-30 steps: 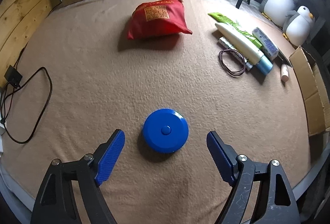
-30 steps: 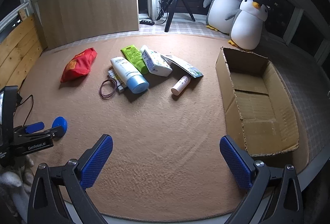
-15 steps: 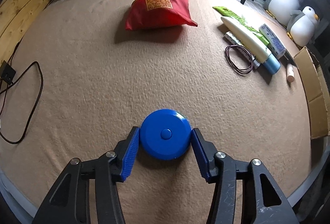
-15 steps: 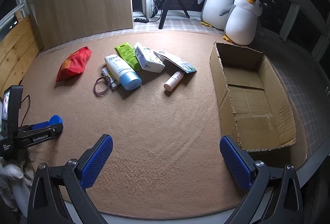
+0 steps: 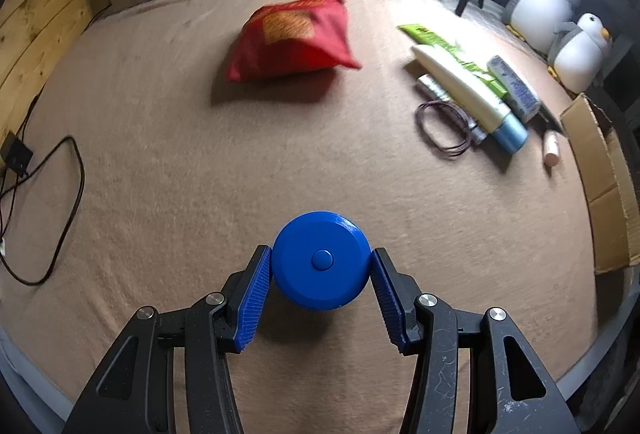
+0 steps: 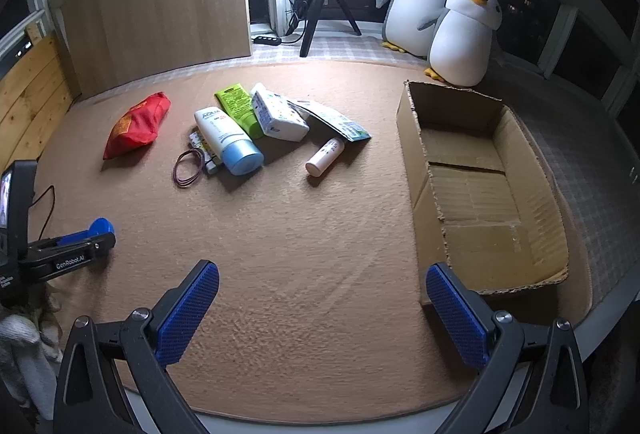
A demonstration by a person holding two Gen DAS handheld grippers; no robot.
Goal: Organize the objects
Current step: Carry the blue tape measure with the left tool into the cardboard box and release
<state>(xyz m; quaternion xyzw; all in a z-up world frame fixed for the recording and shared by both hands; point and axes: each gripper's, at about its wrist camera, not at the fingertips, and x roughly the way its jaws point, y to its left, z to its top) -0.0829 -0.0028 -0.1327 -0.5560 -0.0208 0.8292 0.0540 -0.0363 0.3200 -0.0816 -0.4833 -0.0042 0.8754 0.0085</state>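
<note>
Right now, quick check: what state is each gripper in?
Left gripper: shut on the blue round case.
Right gripper: open, holding nothing, over the brown mat.

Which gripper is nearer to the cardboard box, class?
Right. The right gripper hovers open with one of its fingers beside the cardboard box. The left gripper, holding the blue disc, is across the mat.

Two low forward wrist views (shared: red pouch (image 5: 294,38), clutter).
</note>
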